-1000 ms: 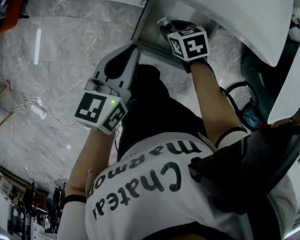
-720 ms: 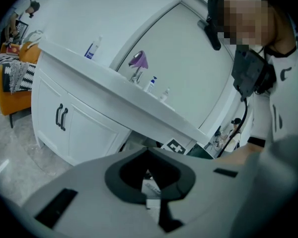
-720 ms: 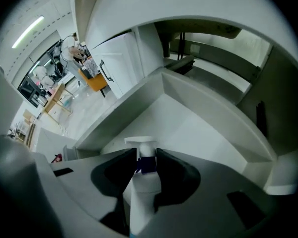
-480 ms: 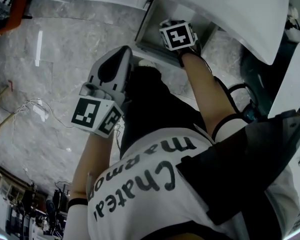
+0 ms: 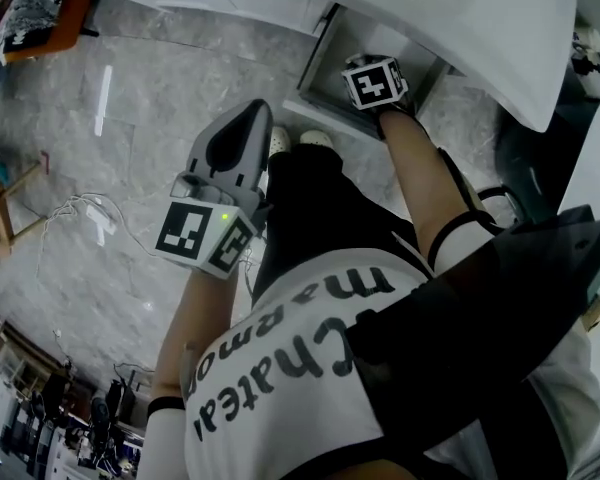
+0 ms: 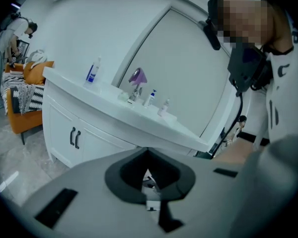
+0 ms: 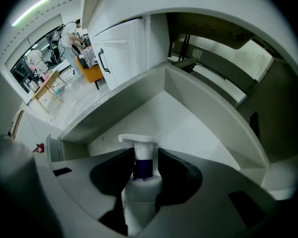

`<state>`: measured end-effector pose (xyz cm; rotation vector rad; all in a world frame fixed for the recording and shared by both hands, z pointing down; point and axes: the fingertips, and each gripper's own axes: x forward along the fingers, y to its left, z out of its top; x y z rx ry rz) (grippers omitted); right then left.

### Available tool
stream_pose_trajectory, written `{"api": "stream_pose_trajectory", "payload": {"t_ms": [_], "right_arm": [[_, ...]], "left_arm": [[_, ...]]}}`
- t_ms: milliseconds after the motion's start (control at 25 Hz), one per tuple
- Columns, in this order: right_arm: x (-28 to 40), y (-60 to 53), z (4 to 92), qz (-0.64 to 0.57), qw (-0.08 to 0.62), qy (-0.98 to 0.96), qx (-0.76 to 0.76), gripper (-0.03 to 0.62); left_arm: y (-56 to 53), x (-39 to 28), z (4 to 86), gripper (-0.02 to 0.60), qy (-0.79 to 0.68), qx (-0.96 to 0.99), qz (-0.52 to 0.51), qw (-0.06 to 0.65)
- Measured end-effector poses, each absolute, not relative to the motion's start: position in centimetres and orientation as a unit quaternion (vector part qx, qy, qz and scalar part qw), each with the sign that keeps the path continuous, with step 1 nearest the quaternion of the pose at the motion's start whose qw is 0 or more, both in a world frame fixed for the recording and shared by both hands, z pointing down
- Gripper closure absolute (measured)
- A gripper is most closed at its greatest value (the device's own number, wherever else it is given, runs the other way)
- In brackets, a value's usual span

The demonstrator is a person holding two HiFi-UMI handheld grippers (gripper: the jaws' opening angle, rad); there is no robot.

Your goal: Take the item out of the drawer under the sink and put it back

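open drawer (image 7: 188,128): right gripper (image 7: 144,160) deeper in, jaws just widened, gripping pump bottle (image 7: 140,195); left gripper (image 6: 148,176) clenched, empty.

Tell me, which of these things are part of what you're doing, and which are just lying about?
Part of the job:
- pump bottle
- drawer, open

Just lying about:
- blue-label bottle on the counter
- purple item by the tap
- orange seat
- cables on the floor
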<state>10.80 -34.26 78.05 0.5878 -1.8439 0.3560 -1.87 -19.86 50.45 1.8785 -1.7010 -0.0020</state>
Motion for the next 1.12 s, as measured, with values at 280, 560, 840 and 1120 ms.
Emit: {"api": "stream_pose_trajectory", "payload": {"t_ms": [280, 560, 840, 1120], "right_arm": [[11.1, -33.1, 73.9, 0.123, 0.519, -0.809, 0.247, 0.476], [14.4, -32.4, 68.8, 0.16, 0.448, -0.833, 0.281, 0.479], [19.7, -30.6, 65.8, 0.177, 0.4, -0.845, 0.306, 0.482], [19.1, -30.8, 58.9, 0.171, 0.339, -0.882, 0.279, 0.482]], "left_arm": [[-18.7, -1.7, 47.8, 0.577, -0.643, 0.712, 0.002, 0.283], [-19.4, 1.3, 45.6, 0.577, -0.622, 0.74, 0.005, 0.255], [-19.4, 6.0, 43.6, 0.577, -0.601, 0.765, 0.011, 0.231], [-22.0, 7.1, 42.5, 0.577, -0.589, 0.774, -0.017, 0.232]]}}
